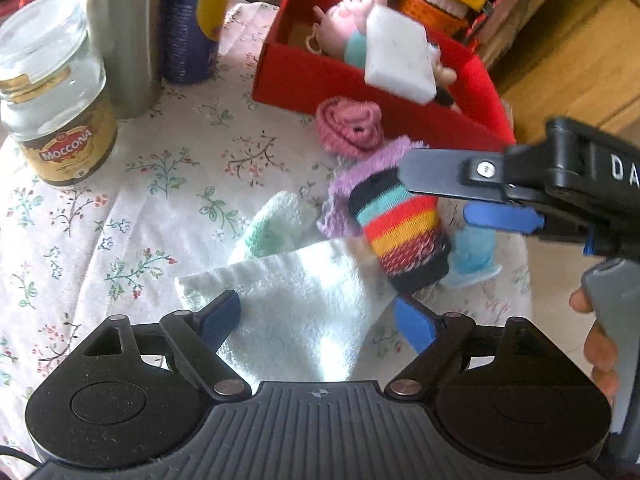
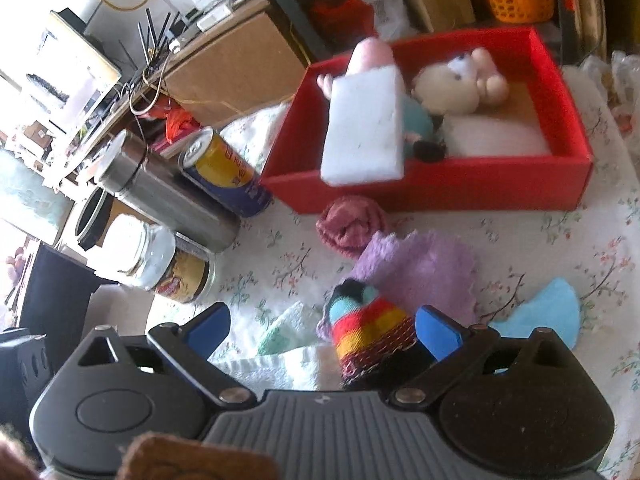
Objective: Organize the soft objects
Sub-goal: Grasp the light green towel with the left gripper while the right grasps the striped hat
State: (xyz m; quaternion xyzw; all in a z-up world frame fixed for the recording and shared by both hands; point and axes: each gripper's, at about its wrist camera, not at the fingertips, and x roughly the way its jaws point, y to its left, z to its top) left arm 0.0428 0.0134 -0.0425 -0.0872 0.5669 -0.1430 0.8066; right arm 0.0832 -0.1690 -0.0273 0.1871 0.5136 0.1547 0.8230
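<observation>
Right wrist view: both grippers (image 2: 322, 330) (image 1: 318, 322) open, striped sock roll (image 2: 370, 336) between right gripper's fingers.

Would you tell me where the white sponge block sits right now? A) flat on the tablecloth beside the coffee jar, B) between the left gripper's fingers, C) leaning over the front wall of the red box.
C: the white sponge block leans over the red box front wall.
</observation>
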